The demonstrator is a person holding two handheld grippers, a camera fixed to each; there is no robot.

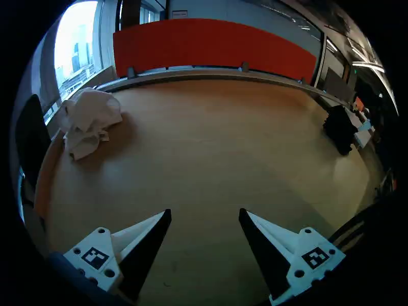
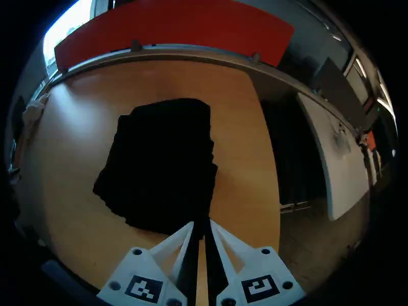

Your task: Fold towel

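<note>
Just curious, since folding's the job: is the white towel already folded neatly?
No, the white towel lies in a crumpled heap near the wooden table's left edge.

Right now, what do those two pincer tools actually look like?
Both the left gripper and the right gripper have two white, wedge-shaped fingers tapering to points, with black inner faces. Each finger carries a square black-and-white marker near its base, ringed by small round holes.
</note>
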